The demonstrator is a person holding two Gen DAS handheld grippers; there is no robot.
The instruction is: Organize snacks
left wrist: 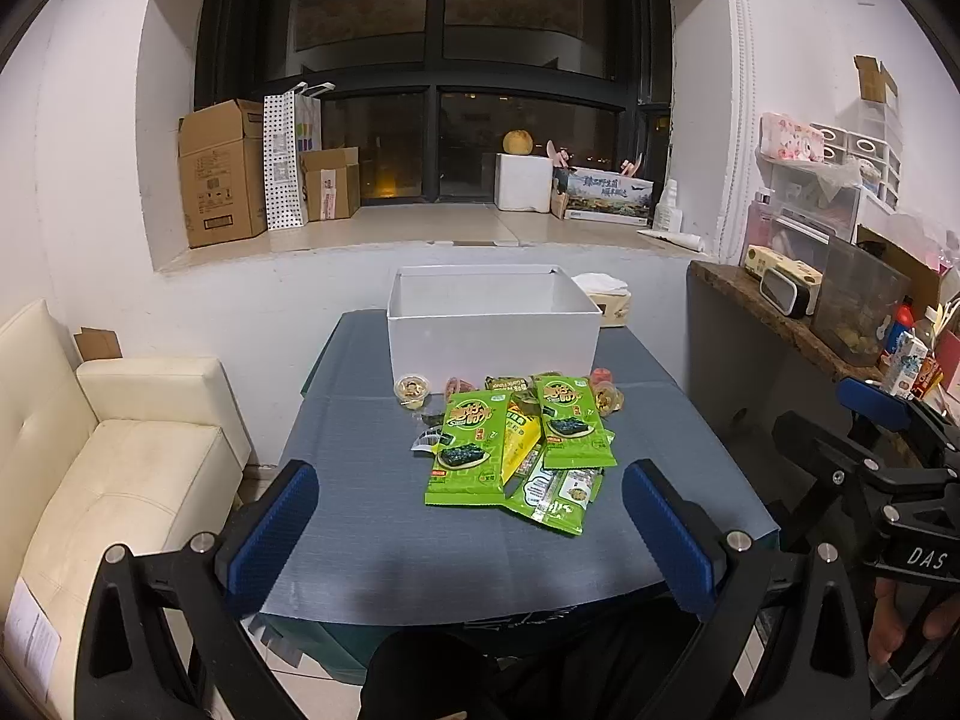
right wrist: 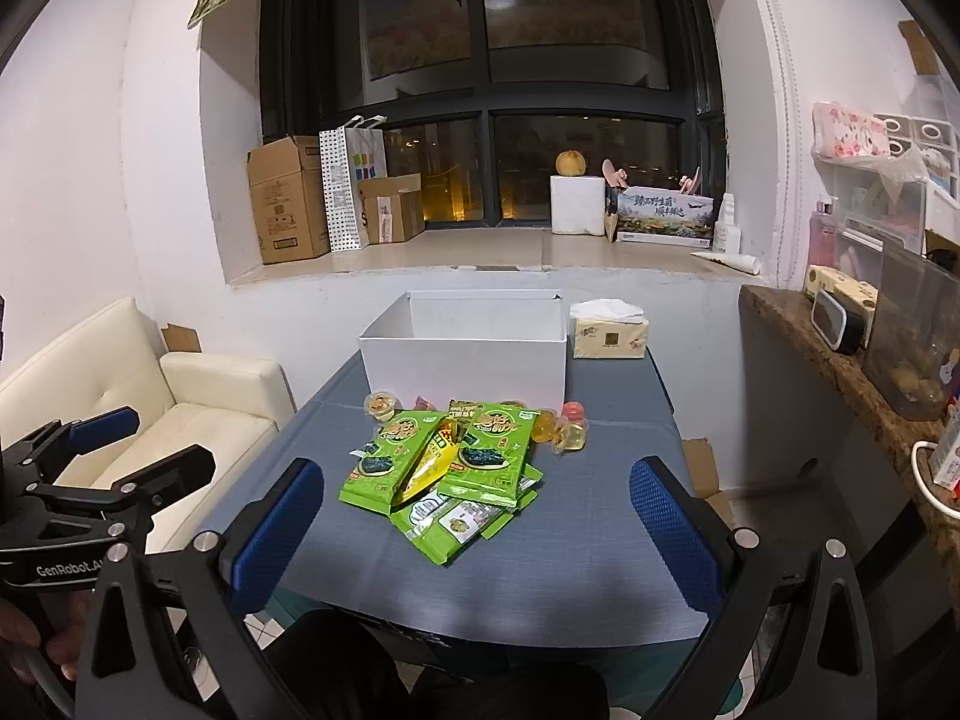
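Left tool: blue pads spread wide, nothing between them, held above the near edge of the counter. Right tool: likewise spread wide and empty, at the same near edge (each tool shows at the margin of the other's view, the right one at 3 o'clock in the left wrist view).

Snack pile sits mid-counter, at 12 o'clock from both tools and well apart from the pads. On top: two green seaweed packets, side by side, overlapping a yellow packet and a further green pouch that sticks out toward 6 o'clock. Small clear jelly cups lie along the far side of the pile; one cup stands apart at 10 o'clock.

White open box: behind the pile at 12 o'clock, just beside the cups; its interior floor is hidden. Tissue pack at the box's 3 o'clock. Cream sofa at 9 o'clock, off the counter.
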